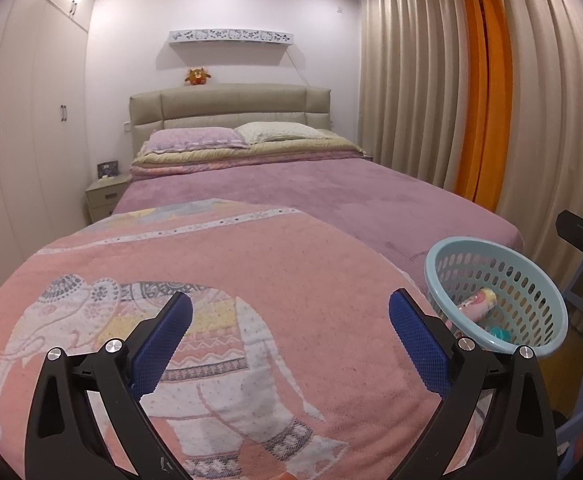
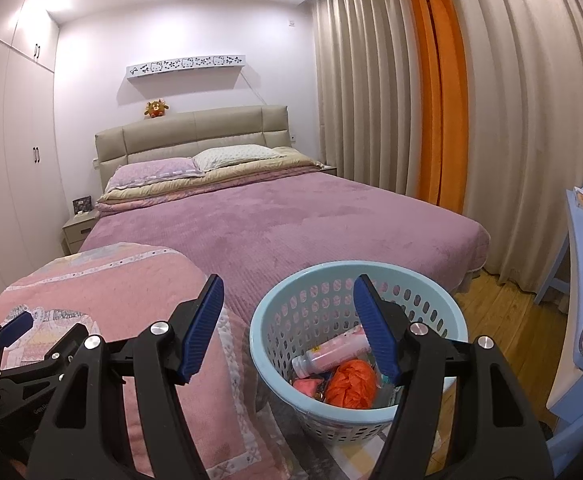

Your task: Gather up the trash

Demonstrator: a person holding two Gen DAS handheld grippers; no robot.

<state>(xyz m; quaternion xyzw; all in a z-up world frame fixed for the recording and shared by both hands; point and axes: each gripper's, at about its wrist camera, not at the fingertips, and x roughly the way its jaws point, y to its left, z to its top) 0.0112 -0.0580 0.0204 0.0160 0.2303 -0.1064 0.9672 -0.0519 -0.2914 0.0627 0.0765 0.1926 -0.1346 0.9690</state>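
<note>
While both grippers hang over the foot of a bed, neither one holds anything. From the left wrist camera, the left gripper (image 1: 291, 312) has its blue-padded fingers spread wide apart above a pink blanket (image 1: 311, 264) printed with a white elephant. To its right a light blue perforated basket (image 1: 443, 256) sits at the edge of the bed, with a pink bottle (image 1: 477, 304) lying inside. From the right wrist camera, the right gripper (image 2: 289, 300) is also spread wide, its fingers empty, hovering just above and in front of the same basket (image 2: 267, 320). Inside the basket lie the collected trash: the pink bottle (image 2: 331, 354) on its side, a crumpled orange bag (image 2: 349, 384) beside it, and smaller pink and teal scraps too jumbled to identify. The left gripper (image 2: 15, 328) shows at the lower left of this view. A purple bedspread (image 2: 291, 216) covers the bed, and beige curtains (image 2: 511, 120) hang at the right.
</note>
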